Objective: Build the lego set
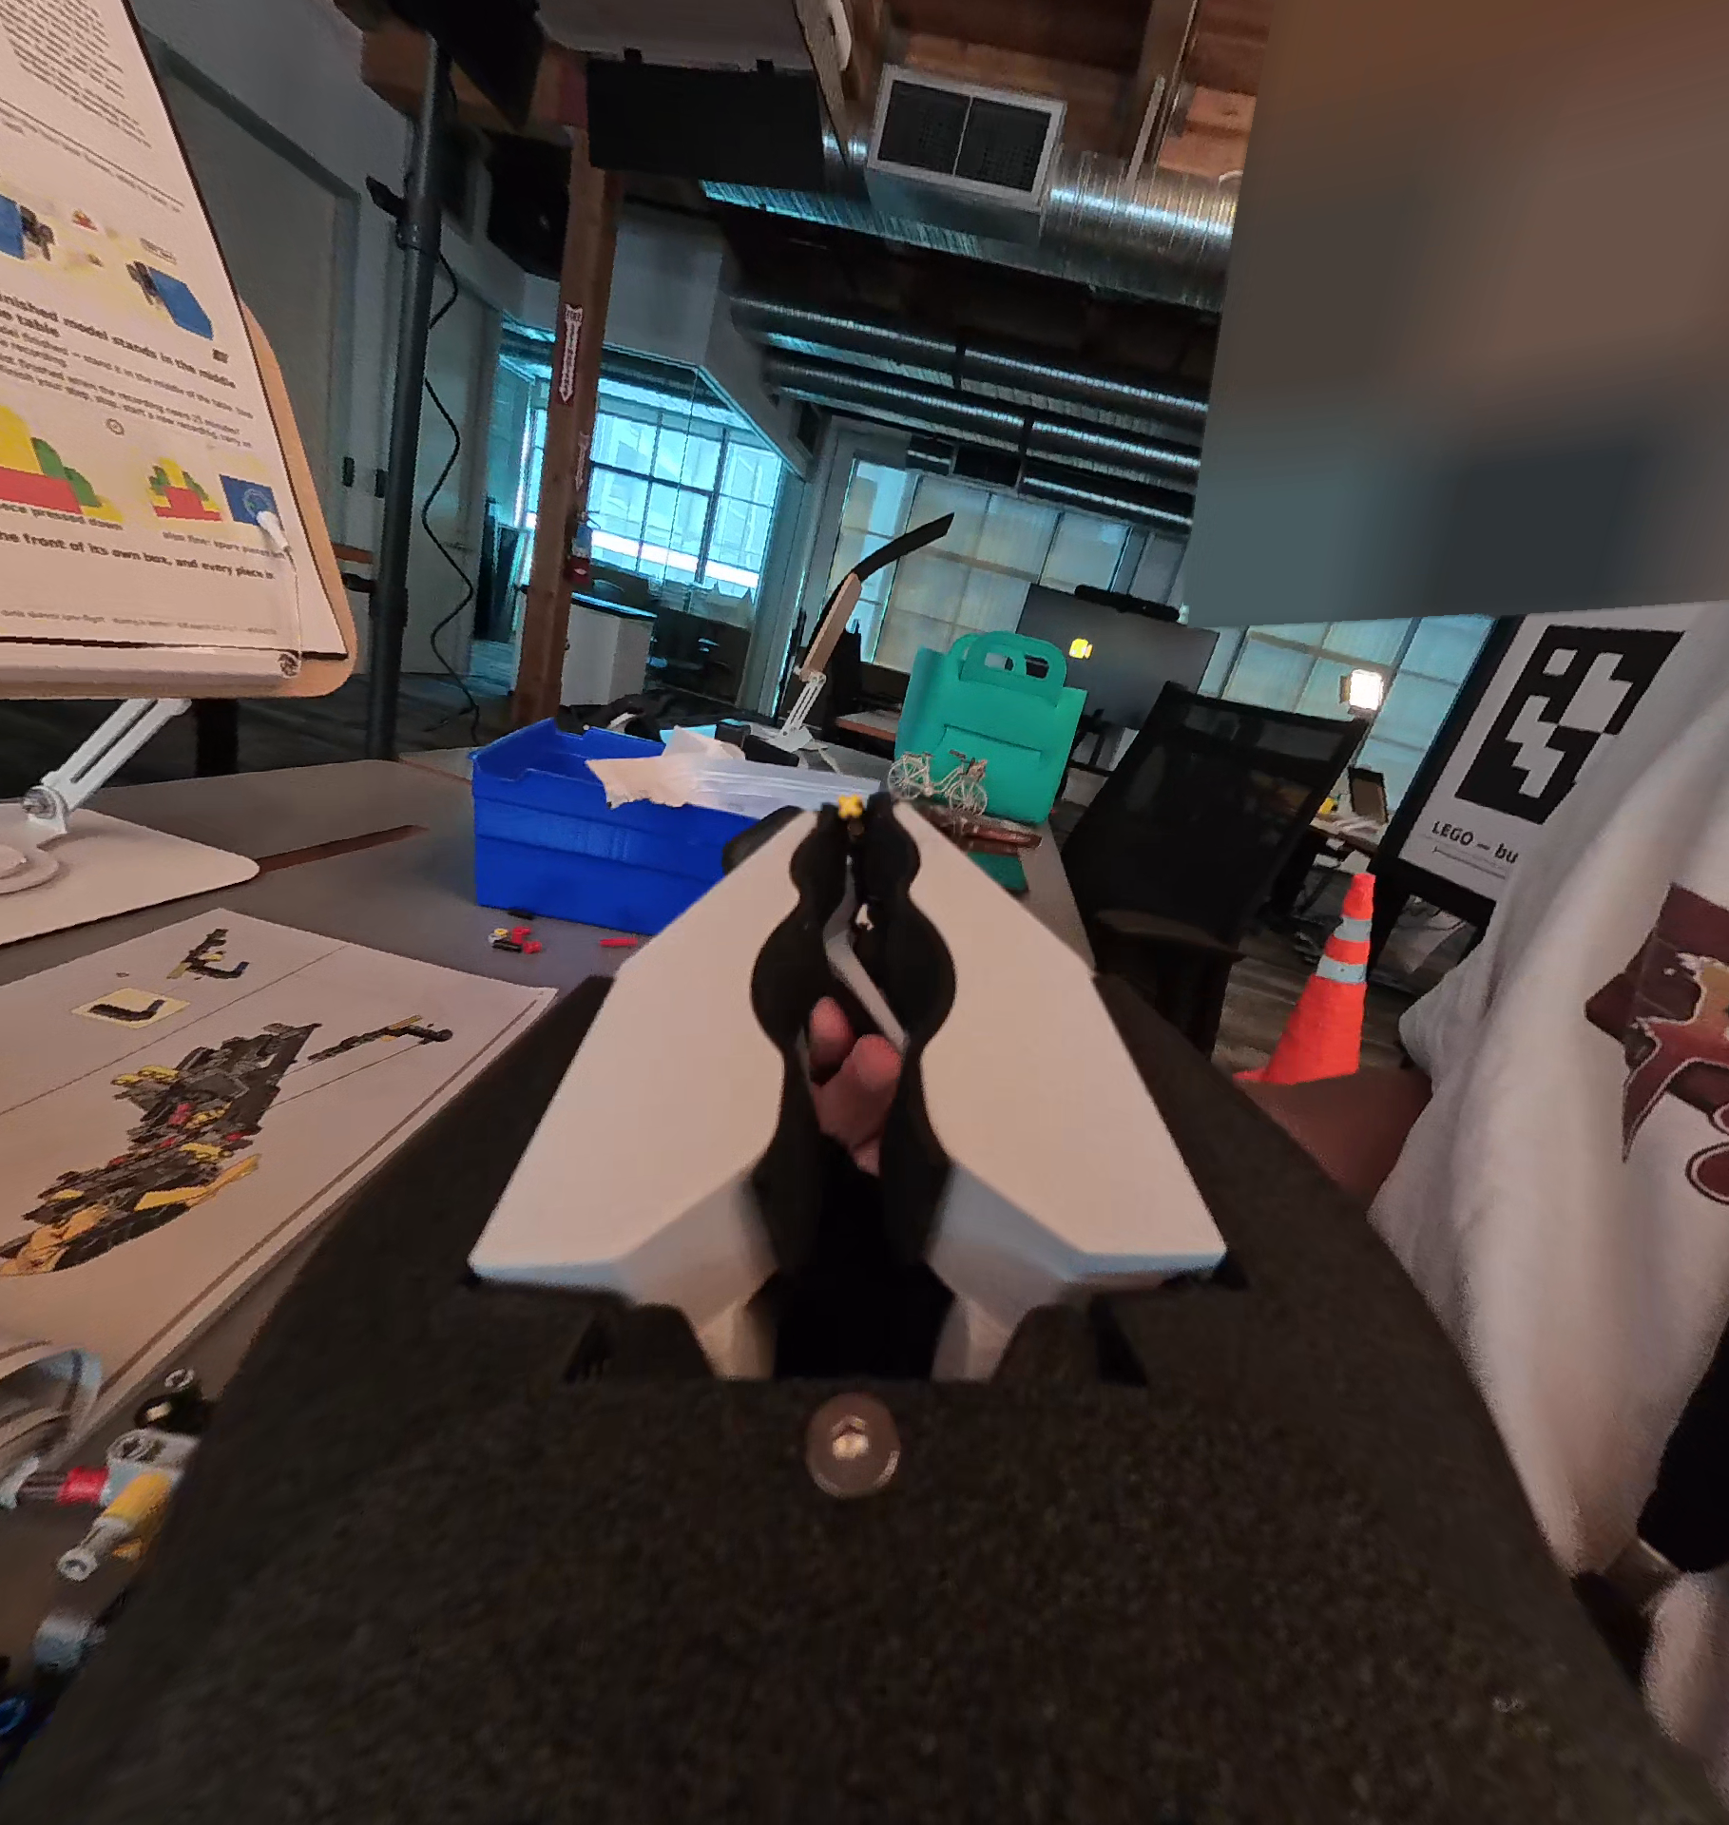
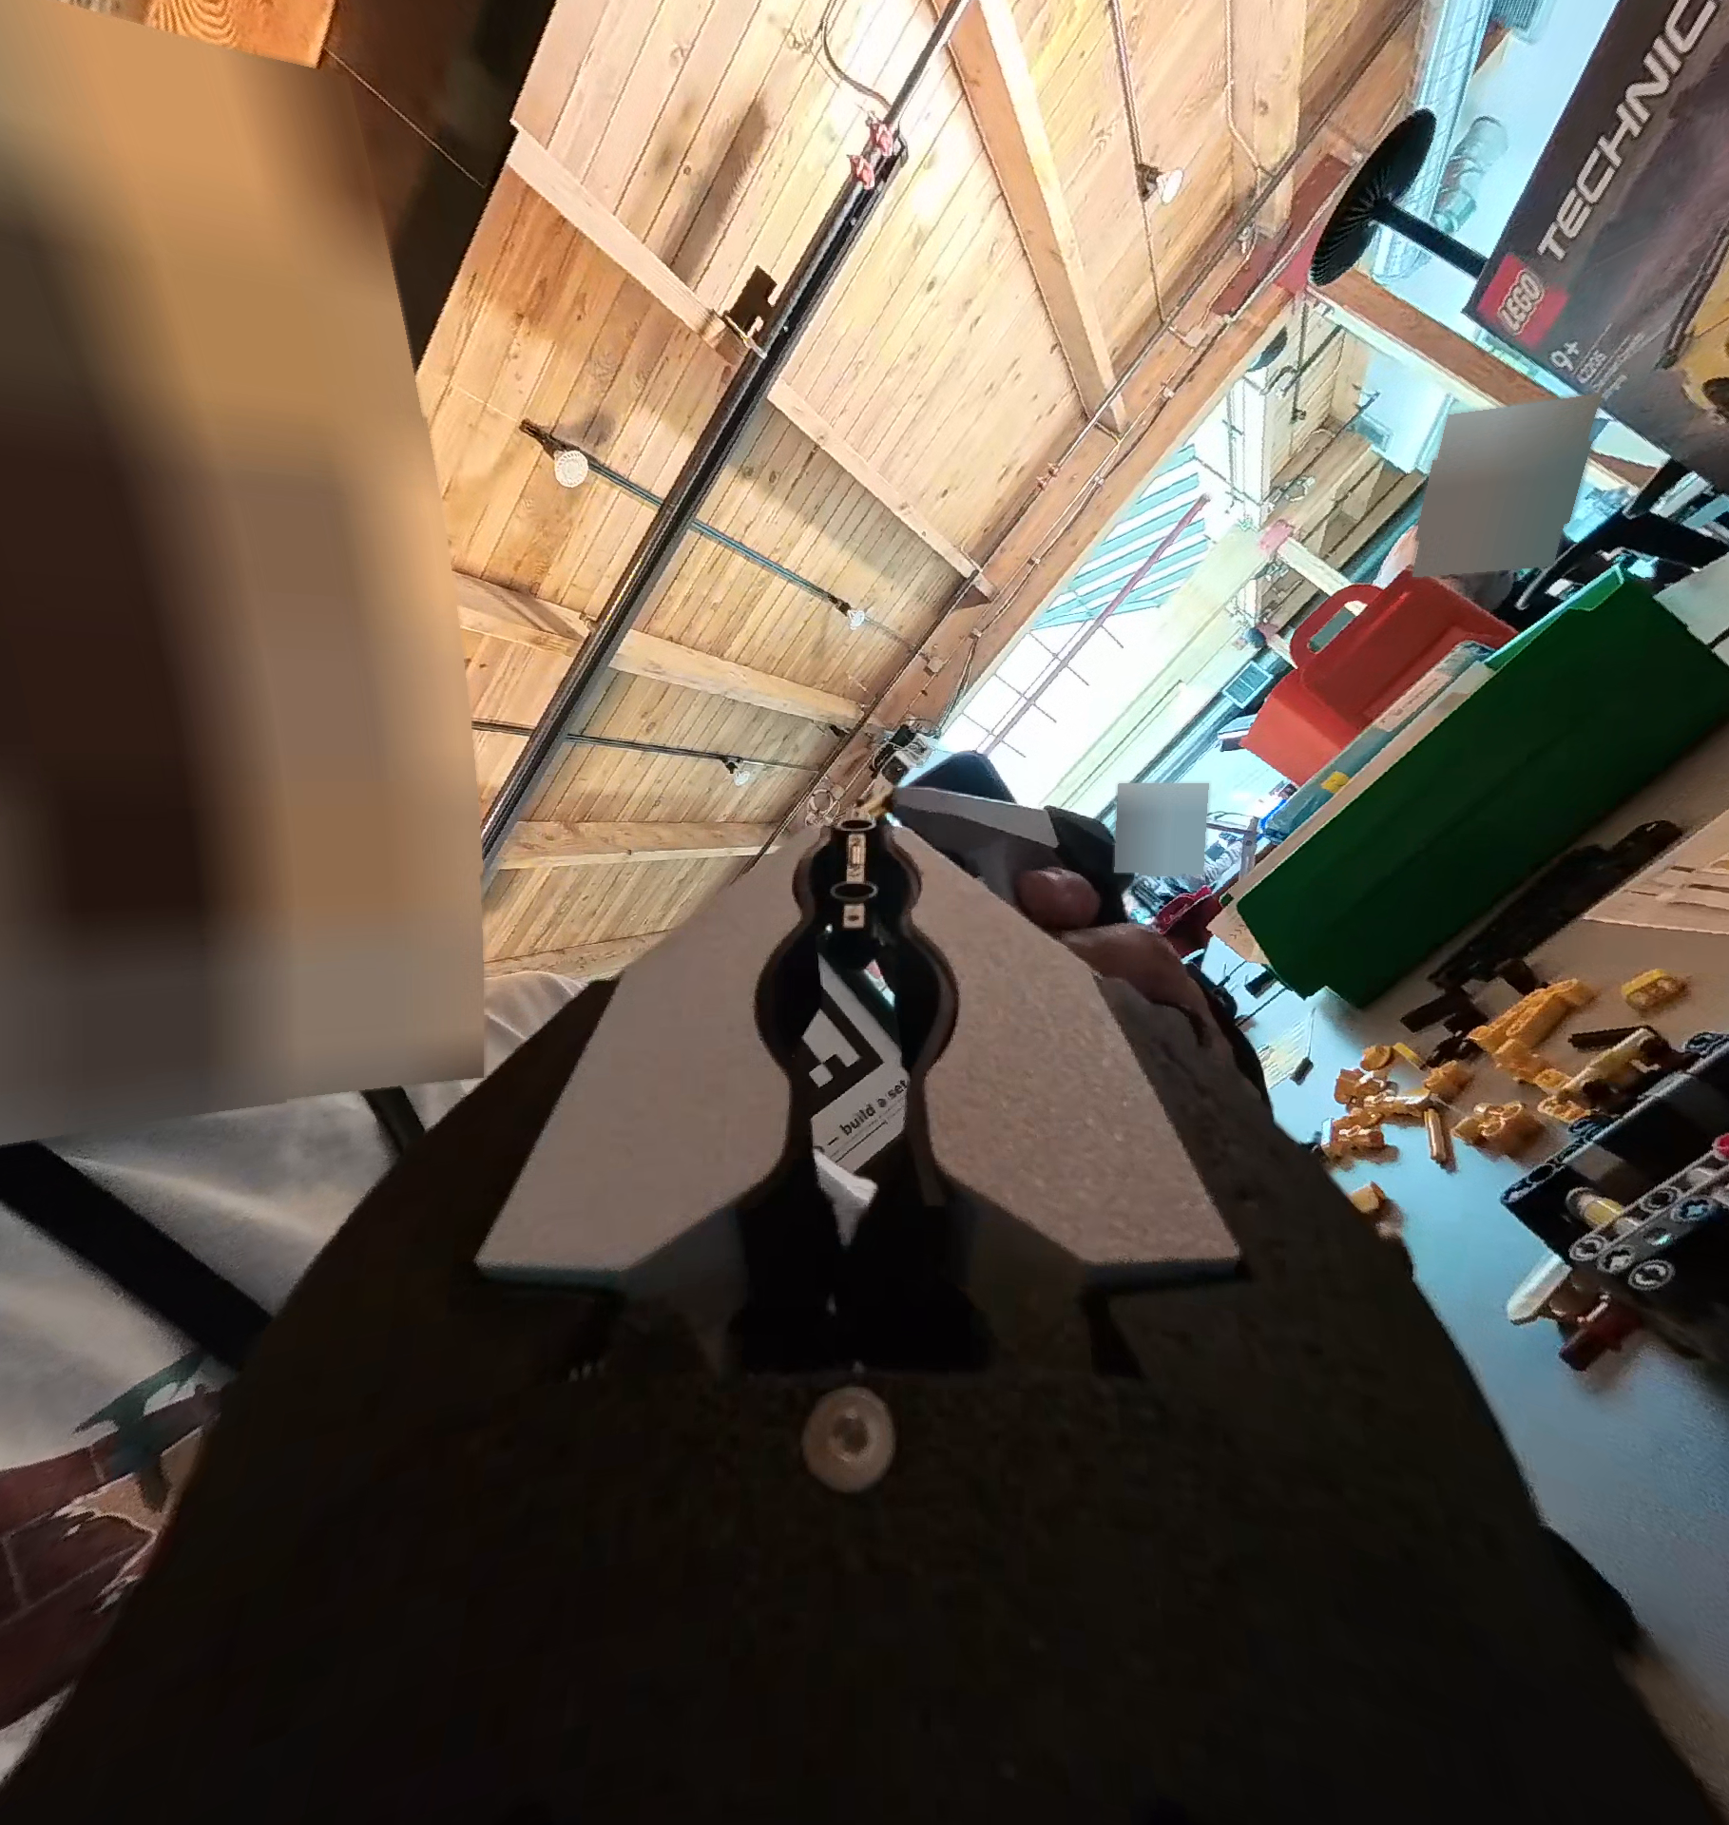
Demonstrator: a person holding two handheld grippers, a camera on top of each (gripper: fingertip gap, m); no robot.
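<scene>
Between the left jaws: left gripper (image 1: pixel 852 812) pinches a small yellow piece (image 1: pixel 848 807) at the very tips, jaws almost pressed together, raised above the table.
Between the right jaws: right gripper (image 2: pixel 855 828) pinches a thin black beam with holes (image 2: pixel 853 857); it runs along the narrow gap toward the tips.
Just past the right tips: the left gripper's white fingers (image 2: pixel 979 822) come in from the right side, tips nearly touching the beam's end (a tiny yellow bit shows there).
Left of the left jaws: an open instruction booklet (image 1: pixel 248 1067) lies flat on the grey table (image 1: pixel 277 820); loose pieces (image 1: pixel 114 1491) lie at its near corner.
Beyond the left jaws: a blue bin (image 1: pixel 584 839) with white bags inside; a few red bits on the table before it.
Right of the right jaws: yellow and black pieces (image 2: pixel 1433 1086) scattered on the table, a half-built black frame (image 2: pixel 1650 1215) near them, a green bin (image 2: pixel 1492 800) further away.
Behind both grippers: a person in a white shirt (image 1: pixel 1571 1136).
</scene>
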